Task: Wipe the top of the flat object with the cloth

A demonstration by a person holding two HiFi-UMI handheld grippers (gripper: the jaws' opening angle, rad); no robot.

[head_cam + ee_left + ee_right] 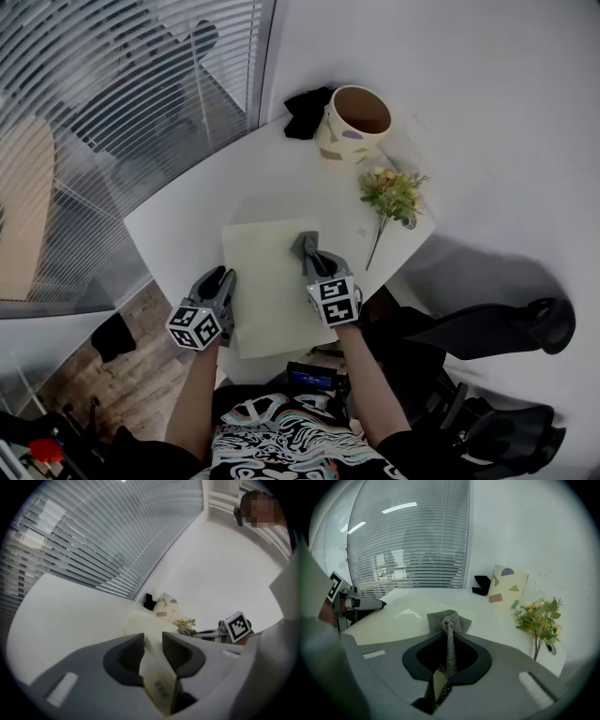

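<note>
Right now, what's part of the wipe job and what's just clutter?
In the job: grey cloth, clamped in right gripper; pale flat sheet, edge pinched by left gripper.
Lying about: patterned pot, flower bunch, black item beside the pot.

Head camera looks steeply down on the white table (178, 225) from above the person, with the left claw (217, 278) and right claw (315, 255) low in frame. Each claw's camera rides close behind its own jaws, looking low across the table toward the patterned pot (353, 122) and flowers (392, 192) at the far edge. The left one catches the right claw at its right edge, the right one the left claw at its left. All three share the cream sheet (267, 281) and grey cloth (305, 246)
</note>
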